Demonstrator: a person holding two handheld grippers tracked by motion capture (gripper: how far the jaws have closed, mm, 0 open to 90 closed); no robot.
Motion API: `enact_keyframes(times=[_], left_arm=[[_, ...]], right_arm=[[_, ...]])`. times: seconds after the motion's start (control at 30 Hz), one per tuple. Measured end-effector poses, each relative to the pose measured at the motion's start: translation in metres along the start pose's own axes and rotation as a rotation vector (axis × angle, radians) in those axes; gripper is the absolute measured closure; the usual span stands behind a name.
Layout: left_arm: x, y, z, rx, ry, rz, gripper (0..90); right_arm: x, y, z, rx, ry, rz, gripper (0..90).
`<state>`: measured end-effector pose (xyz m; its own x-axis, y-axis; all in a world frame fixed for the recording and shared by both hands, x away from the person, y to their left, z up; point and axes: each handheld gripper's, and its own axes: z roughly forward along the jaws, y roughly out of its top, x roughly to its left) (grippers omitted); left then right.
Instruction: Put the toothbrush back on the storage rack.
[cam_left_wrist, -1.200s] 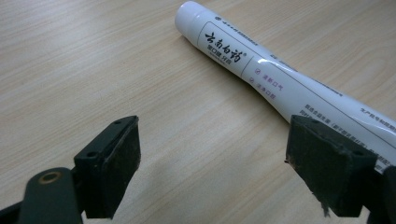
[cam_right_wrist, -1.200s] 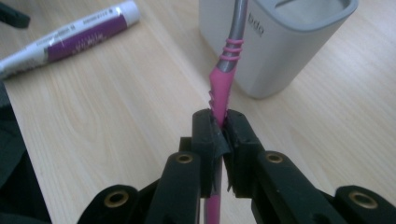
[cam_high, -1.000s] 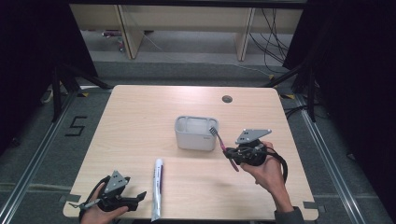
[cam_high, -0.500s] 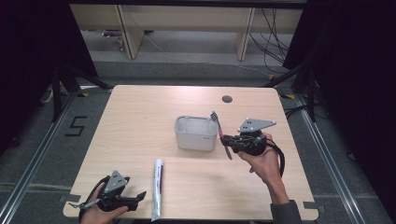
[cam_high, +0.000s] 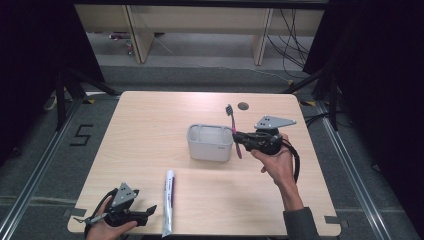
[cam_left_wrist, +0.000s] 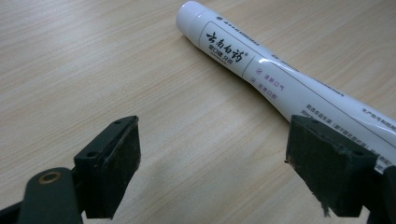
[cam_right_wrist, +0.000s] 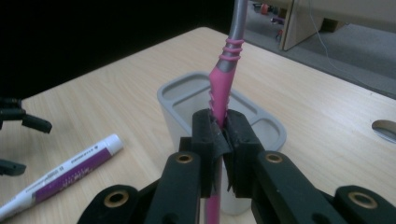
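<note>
A pink and grey toothbrush (cam_high: 233, 131) stands nearly upright in the air, bristles up, beside the right wall of a grey holder cup (cam_high: 210, 142). My right gripper (cam_high: 239, 140) is shut on its pink handle (cam_right_wrist: 219, 93), with the cup (cam_right_wrist: 187, 95) just beyond the jaws. A white and purple toothpaste tube (cam_high: 169, 201) lies flat near the table's front edge. My left gripper (cam_high: 146, 214) rests open on the table just left of the tube (cam_left_wrist: 280, 84), nothing between its pads.
The wooden table (cam_high: 150, 125) has a small round grommet (cam_high: 243, 106) at the back. Dark drapes flank it; shelving legs and cables stand on the floor behind. The cup has divided compartments.
The right gripper has lifted the toothbrush and swung it from slanted to nearly upright, moving it back and up beside the cup. The left gripper has stayed put.
</note>
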<state>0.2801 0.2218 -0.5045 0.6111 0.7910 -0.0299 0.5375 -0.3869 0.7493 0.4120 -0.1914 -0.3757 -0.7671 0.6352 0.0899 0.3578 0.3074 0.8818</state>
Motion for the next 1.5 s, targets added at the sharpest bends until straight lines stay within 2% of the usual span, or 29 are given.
enact_keyframes(times=[0.03,0.1,0.17,0.3,0.4,0.43,0.47,0.53,0.6,0.63,0.7,0.73,0.8,0.83,0.87,1.03,1.07,1.1,1.13,1.17,1.2,1.3,1.33,1.37,1.4,1.5], left_arm=[[0.000,0.000,0.000,-0.002,0.006,-0.005,17.3],[0.000,0.000,0.000,-0.003,-0.002,-0.001,17.3],[0.000,0.000,0.000,-0.002,0.000,-0.007,17.3],[0.000,0.000,0.000,-0.002,-0.002,-0.003,17.3],[0.000,0.000,0.000,-0.003,-0.001,-0.003,17.3],[0.000,0.000,0.000,-0.001,-0.001,-0.002,17.3],[0.000,0.000,0.000,-0.001,-0.001,-0.002,17.3],[0.000,0.000,0.000,0.002,-0.003,-0.002,17.3],[0.001,0.000,-0.001,0.017,-0.005,0.018,17.3],[0.002,0.000,-0.002,0.019,-0.004,0.019,17.3],[0.000,0.000,0.000,0.000,-0.006,-0.003,17.3],[0.001,0.000,-0.001,0.014,-0.005,0.013,17.3],[0.001,0.000,-0.001,0.015,-0.006,0.016,17.3],[0.000,0.000,0.000,0.005,-0.007,0.005,17.3],[0.001,0.000,-0.001,0.016,-0.004,0.016,17.3],[0.001,0.000,-0.001,0.011,-0.003,0.014,17.3],[0.001,0.000,-0.001,0.011,-0.003,0.014,17.3],[0.001,0.000,-0.001,0.015,-0.005,0.015,17.3],[0.001,0.000,-0.001,0.014,-0.005,0.016,17.3],[0.001,0.000,-0.001,0.014,-0.005,0.015,17.3],[0.001,0.000,-0.001,0.014,-0.005,0.016,17.3],[0.000,0.000,0.000,0.001,-0.007,-0.001,17.3],[0.000,0.000,0.000,-0.001,-0.008,0.000,17.3],[0.001,0.000,-0.001,0.009,-0.006,0.010,17.3],[0.001,0.000,-0.001,0.014,-0.005,0.016,17.3],[0.000,0.000,0.000,-0.002,-0.008,-0.001,17.3]], right_arm=[[0.001,0.001,0.000,-0.007,-0.011,0.024,83.8],[-0.003,0.004,0.001,-0.017,-0.010,-0.008,83.8],[-0.003,0.007,0.003,-0.027,-0.003,0.025,83.8],[-0.007,0.012,0.007,-0.057,0.007,0.028,83.8],[-0.009,0.015,0.008,-0.068,-0.008,0.026,83.8],[-0.009,0.016,0.009,-0.076,0.001,0.031,83.8],[-0.010,0.017,0.009,-0.076,-0.013,0.023,83.8],[-0.010,0.019,0.011,-0.083,-0.008,0.044,83.8],[-0.011,0.020,0.012,-0.089,-0.004,0.050,83.8],[-0.012,0.021,0.012,-0.093,-0.019,0.038,83.8],[-0.015,0.021,0.013,-0.107,-0.008,0.043,83.8],[-0.014,0.021,0.013,-0.101,-0.016,0.070,83.8],[-0.018,0.022,0.014,-0.113,-0.007,0.054,83.8],[-0.019,0.022,0.014,-0.118,-0.009,0.059,83.8],[-0.020,0.023,0.014,-0.116,-0.014,0.070,83.8],[-0.027,0.026,0.019,-0.142,-0.022,0.073,83.8],[-0.028,0.027,0.020,-0.146,-0.036,0.066,83.8],[-0.028,0.027,0.021,-0.148,-0.019,0.098,83.8],[-0.030,0.028,0.022,-0.157,-0.041,0.071,83.8],[-0.030,0.029,0.023,-0.150,-0.030,0.097,83.8],[-0.032,0.029,0.025,-0.170,-0.035,0.077,83.8],[-0.033,0.028,0.029,-0.155,-0.035,0.116,83.8],[-0.034,0.027,0.030,-0.165,-0.049,0.108,83.8],[-0.036,0.027,0.031,-0.156,-0.034,0.114,83.8],[-0.036,0.026,0.032,-0.160,-0.042,0.114,83.8],[-0.037,0.026,0.035,-0.165,-0.040,0.117,83.8]])
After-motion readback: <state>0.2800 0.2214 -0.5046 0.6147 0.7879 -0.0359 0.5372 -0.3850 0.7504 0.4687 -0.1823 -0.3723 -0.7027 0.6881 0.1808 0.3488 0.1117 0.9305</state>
